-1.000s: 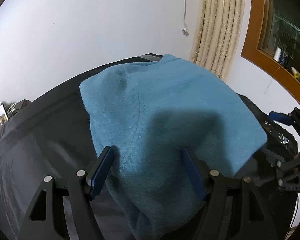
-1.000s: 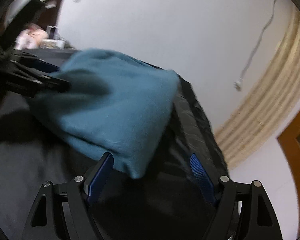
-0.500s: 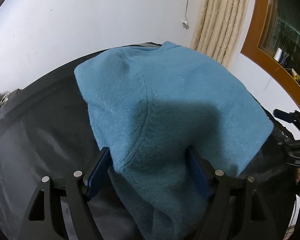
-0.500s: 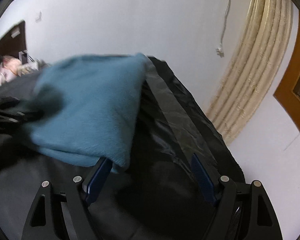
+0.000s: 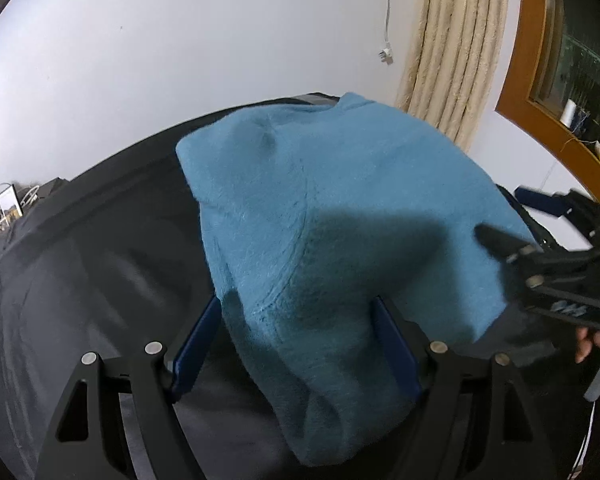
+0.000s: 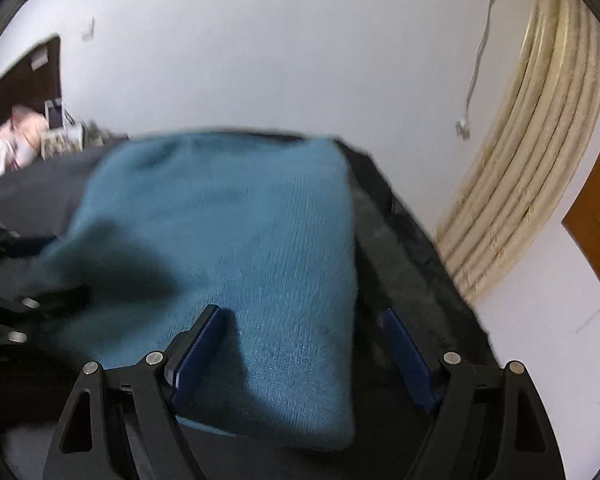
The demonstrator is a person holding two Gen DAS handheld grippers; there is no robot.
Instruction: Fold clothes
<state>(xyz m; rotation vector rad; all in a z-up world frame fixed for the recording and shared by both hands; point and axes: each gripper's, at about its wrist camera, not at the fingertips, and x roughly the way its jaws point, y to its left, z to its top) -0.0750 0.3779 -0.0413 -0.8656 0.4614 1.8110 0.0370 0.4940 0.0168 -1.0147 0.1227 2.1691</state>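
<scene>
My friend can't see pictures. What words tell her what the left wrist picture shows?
A fuzzy blue sweater lies folded on a black cloth, its near end between the open blue fingers of the left tool. The right tool reaches in from the right edge.

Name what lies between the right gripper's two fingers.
Blue knit garment, folded on the black cover, fills much of the right gripper's open gap, seen in the right wrist view.

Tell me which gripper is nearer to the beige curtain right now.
Right. The right gripper straddles the blue sweater's edge on the side where the beige curtain hangs. The left gripper straddles the sweater's other side, farther from the curtain.
</scene>
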